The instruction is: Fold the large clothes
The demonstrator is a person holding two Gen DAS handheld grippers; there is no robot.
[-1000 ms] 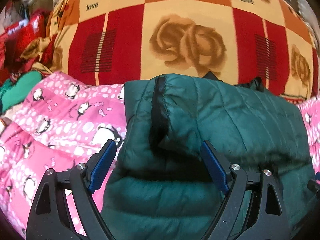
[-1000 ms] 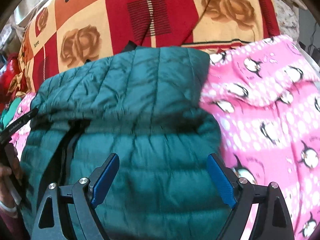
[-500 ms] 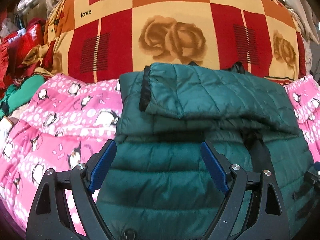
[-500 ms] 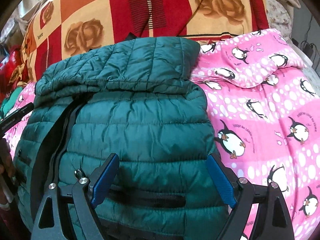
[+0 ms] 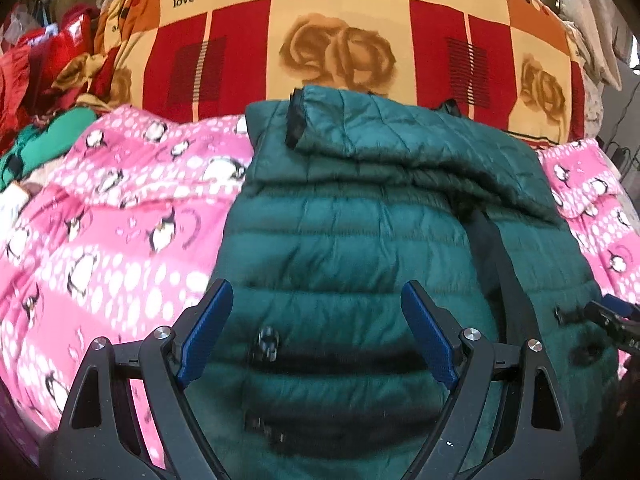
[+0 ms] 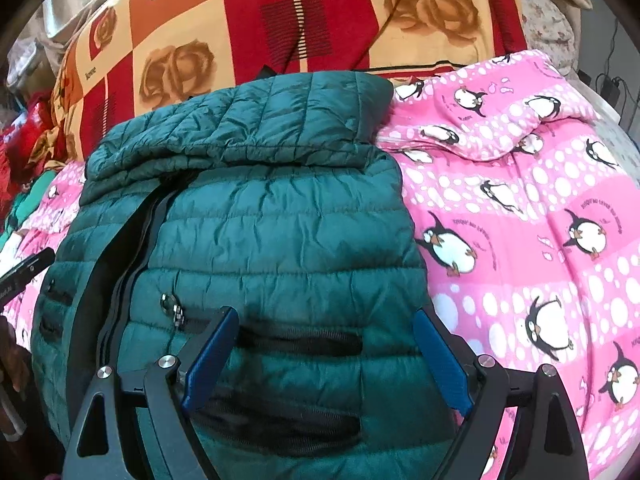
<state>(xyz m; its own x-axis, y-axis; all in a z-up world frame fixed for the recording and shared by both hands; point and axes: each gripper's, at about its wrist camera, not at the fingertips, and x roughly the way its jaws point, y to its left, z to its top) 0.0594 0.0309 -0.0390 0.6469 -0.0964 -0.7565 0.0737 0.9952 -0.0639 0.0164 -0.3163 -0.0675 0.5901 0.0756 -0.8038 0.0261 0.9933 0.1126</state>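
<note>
Your left claw (image 5: 316,312) hangs with its blue-padded jaws spread wide and nothing between the pads; below and ahead of it lies the dark green quilted puffer jacket (image 5: 360,216), spread on the pink penguin-print quilt (image 5: 120,216). Your right claw (image 6: 326,342) is just as wide open and equally empty, over the same jacket's lower front.

From your left claw you see what the right view hides: a sleeve folded across the jacket's top, its black-edged cuff (image 5: 294,120) lying ahead and a little left of the jaws, and the tip of your right claw poking in at the far right edge. A round zipper pull (image 5: 269,340) sits between the left jaws, blurred.

From your right claw you get the clearer look at the black front zipper band (image 6: 128,248) running down the jacket to the left of the jaws, a metal zipper pull (image 6: 170,306) just beyond the left finger, and two black pocket slits (image 6: 300,340) crossing under the jaws. At the left edge, part of your left claw and a hand show.

Beyond the jacket rises a red, orange and cream checked blanket with brown roses (image 5: 340,40). Far left of your left claw sit red fabric (image 5: 36,56) and a bright green cloth (image 5: 48,144).
</note>
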